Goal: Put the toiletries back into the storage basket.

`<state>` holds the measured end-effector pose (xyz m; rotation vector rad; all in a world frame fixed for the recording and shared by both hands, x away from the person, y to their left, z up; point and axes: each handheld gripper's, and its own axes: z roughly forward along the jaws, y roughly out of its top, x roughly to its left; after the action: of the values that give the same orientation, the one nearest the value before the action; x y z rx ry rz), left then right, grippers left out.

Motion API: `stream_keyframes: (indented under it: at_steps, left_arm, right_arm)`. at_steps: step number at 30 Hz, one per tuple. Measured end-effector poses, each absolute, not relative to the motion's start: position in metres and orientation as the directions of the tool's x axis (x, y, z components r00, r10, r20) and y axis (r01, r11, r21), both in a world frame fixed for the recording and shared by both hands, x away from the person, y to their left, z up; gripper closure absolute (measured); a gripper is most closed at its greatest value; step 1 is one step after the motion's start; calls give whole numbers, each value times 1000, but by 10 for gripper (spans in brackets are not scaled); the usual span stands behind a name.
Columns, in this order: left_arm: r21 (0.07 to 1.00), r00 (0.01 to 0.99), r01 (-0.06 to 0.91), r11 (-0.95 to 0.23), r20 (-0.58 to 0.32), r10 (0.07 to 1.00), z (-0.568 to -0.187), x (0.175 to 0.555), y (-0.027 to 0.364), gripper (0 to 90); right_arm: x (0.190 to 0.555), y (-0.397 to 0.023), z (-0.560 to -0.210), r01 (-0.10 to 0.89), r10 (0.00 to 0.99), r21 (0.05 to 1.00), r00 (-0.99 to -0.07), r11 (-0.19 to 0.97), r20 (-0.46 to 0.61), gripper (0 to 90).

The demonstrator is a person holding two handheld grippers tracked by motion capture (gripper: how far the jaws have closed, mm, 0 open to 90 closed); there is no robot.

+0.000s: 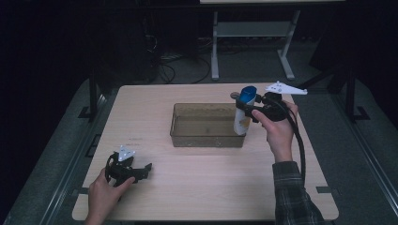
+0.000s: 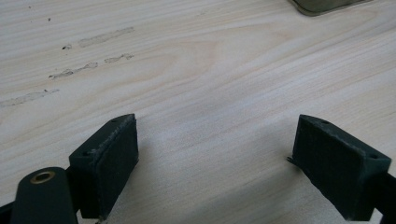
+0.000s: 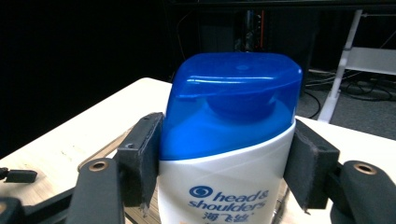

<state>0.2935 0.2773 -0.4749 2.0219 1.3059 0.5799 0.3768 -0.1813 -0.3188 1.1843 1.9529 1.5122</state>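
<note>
In the high view, a light wooden table (image 1: 202, 187) carries a clear, brownish plastic bin (image 1: 208, 125) near its middle. The right gripper (image 1: 245, 108), held in the person's right hand (image 1: 278, 129), is at the bin's right end and clamps a white shampoo bottle (image 1: 244, 119) with a blue cap (image 1: 247, 93). The bottle stands upright, its lower part at the bin's right end; whether it is inside the wall or against it is hard to tell. A black cable (image 1: 298, 140) trails from this gripper back along the forearm and its plaid sleeve (image 1: 293, 197). The left gripper (image 1: 146, 169) lies low on the table near the front left corner, well apart from the bin, with the left hand (image 1: 105, 192) around it and its grey plate (image 1: 126, 153) facing up. Beyond the table, the legs of a white frame (image 1: 253, 42) stand on a dark floor.

In the left gripper view, the two black jaws stand wide apart over bare wood grain, with nothing between them. Their pads (image 2: 114, 163) hold nothing. A corner of the bin (image 2: 327, 5) shows at the top edge, and faint scuff marks (image 2: 88, 51) cross the table to the left.

In the right gripper view, the jaws are spread wide yet pressed against both sides of the bottle (image 3: 224, 186), just at the seam where the blue cap (image 3: 233, 102) meets the white body. The printed brand name (image 3: 229, 198) faces the camera. The table's edge and dark surroundings lie behind
</note>
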Motion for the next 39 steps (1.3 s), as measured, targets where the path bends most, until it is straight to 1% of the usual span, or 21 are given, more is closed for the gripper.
stream_keyframes:
  at_steps: [15,26,39]
  left_arm:
    - [725,407,624,-291,16,913,-475,293,277,132]
    - [725,406,625,-289,15,914,-475,293,277,132]
    - [723,409,625,-294,18,912,-475,293,277,132]
  right_arm:
    - [390,-172,-331,380,802,923,-570,64,179,356]
    - [395,-166,-341,405,805,909,-571,102,164,355]
    - [397,-169,-361,441,811,890,-559,113,174,355]
